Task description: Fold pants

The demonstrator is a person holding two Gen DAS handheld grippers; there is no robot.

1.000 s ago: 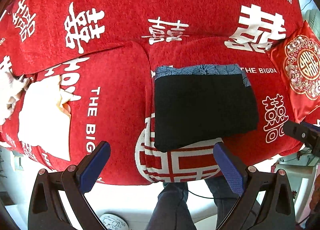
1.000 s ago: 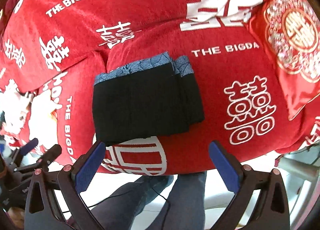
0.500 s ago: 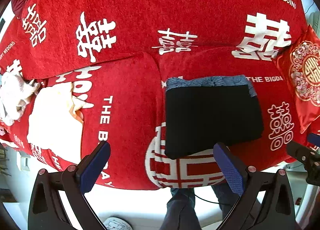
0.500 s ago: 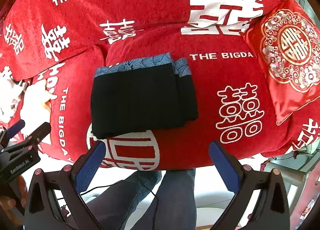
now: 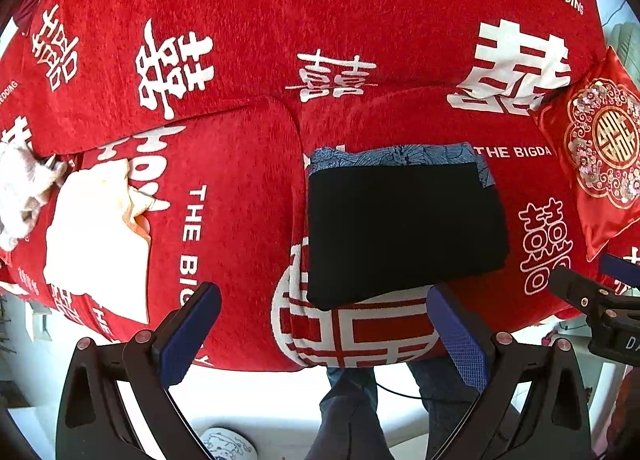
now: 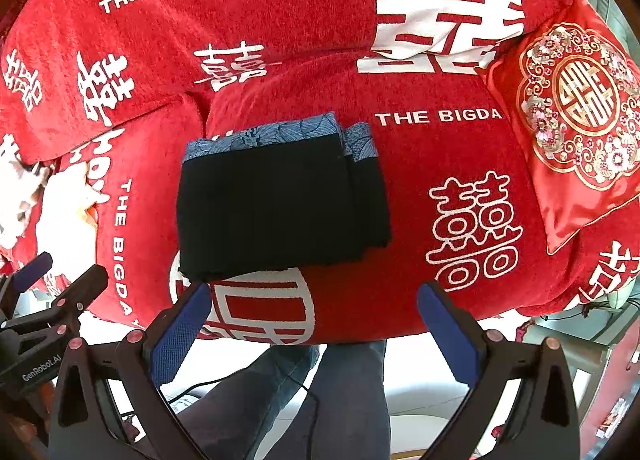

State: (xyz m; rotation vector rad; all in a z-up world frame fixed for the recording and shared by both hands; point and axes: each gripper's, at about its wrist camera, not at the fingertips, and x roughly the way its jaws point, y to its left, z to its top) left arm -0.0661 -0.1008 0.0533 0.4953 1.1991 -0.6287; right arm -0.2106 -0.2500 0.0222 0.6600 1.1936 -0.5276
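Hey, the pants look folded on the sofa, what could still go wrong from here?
The pants lie near the seat's front edge, so a nudge might slide them off. Layers are stepped on the right side; a bump from either open gripper, left or right, could undo the fold.

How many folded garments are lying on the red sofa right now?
2: black folded pants on the right seat cushion, and a white folded garment on the left cushion. A crumpled white cloth at far left may hide more.

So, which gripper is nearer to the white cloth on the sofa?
Left. The left gripper hangs just right of the white cloth; the right gripper is farther right, in front of the pants.
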